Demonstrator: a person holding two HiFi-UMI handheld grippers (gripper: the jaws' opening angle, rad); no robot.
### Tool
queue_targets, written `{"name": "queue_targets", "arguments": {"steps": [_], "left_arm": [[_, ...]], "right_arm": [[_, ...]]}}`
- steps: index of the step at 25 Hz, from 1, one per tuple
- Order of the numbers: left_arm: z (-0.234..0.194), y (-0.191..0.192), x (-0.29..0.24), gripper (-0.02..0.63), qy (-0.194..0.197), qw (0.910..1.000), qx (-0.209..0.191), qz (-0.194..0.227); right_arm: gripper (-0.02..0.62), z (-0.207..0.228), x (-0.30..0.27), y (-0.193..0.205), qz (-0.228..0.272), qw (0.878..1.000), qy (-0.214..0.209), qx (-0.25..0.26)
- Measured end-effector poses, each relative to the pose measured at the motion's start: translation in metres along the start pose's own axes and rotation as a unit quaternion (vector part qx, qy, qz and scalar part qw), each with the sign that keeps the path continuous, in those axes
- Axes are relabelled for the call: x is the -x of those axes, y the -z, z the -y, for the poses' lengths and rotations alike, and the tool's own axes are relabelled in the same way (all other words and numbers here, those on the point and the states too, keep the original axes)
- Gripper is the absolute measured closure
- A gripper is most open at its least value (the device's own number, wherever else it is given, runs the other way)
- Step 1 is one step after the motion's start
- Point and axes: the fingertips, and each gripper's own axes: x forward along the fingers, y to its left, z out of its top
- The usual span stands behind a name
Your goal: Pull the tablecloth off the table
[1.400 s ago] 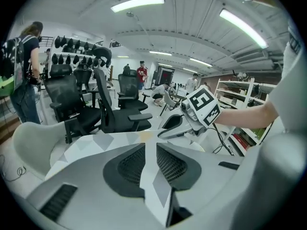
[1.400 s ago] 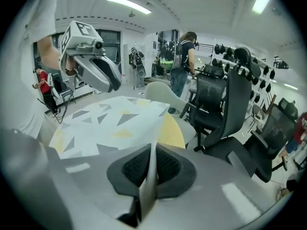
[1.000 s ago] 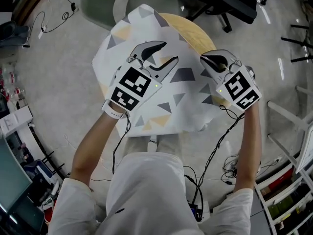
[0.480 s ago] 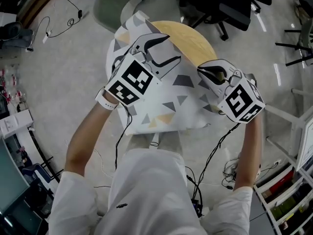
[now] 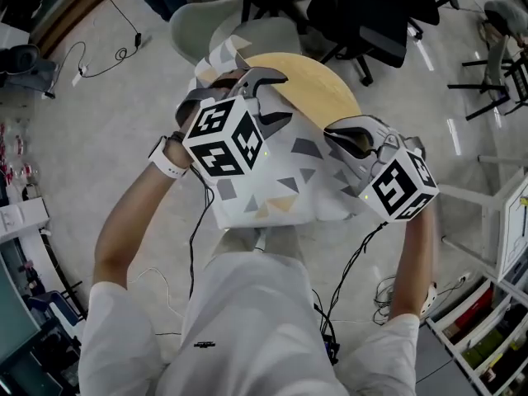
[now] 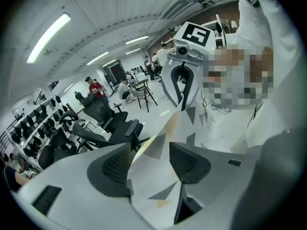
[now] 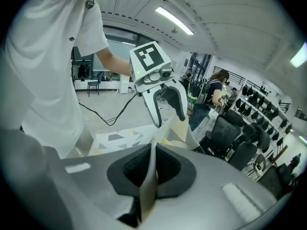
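Head view has my left gripper [image 5: 276, 97] and right gripper [image 5: 340, 137] higher over the round wooden table [image 5: 318, 81] than a second ago. The tablecloth [image 5: 272, 180] has slid towards the table's near edge, baring more wood on the far side. Left gripper view shows the left jaws, which have just been opening, spread wide with the cloth running loose between them, though it may be brushing one pad, while the right jaws are pressed together, pinching a fold of cloth.
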Motion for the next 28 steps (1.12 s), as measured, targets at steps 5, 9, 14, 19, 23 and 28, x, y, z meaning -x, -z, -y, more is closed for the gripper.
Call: {"name": "queue_targets", "arguments": {"steps": [5, 9, 14, 19, 23, 28], "left_arm": [[0.015, 0.007, 0.024, 0.467, -0.006, 0.9993, -0.034, -0.016], [0.03, 0.018, 0.032, 0.568, 0.014, 0.9982, -0.046, -0.035], [0.05, 0.025, 0.051, 0.597, 0.035, 0.9987, 0.036, -0.012], [0.07, 0.023, 0.101, 0.598, 0.026, 0.9959, 0.086, 0.01], [0.085, 0.02, 0.136, 0.598, 0.014, 0.9949, 0.098, 0.02], [0.115, 0.029, 0.187, 0.598, 0.0, 0.9943, 0.103, 0.028]], "right_arm": [[0.583, -0.019, 0.004, -0.016, -0.014, 1.0, 0.025, -0.011], [0.583, -0.023, 0.003, -0.018, -0.02, 0.998, 0.046, -0.031], [0.583, -0.038, 0.003, -0.034, -0.025, 0.996, 0.065, -0.051], [0.583, -0.071, 0.014, -0.077, -0.03, 0.995, 0.074, -0.053], [0.583, -0.093, 0.023, -0.106, -0.021, 0.996, 0.074, -0.037], [0.583, -0.136, 0.025, -0.143, -0.018, 0.997, 0.069, -0.013]]}}
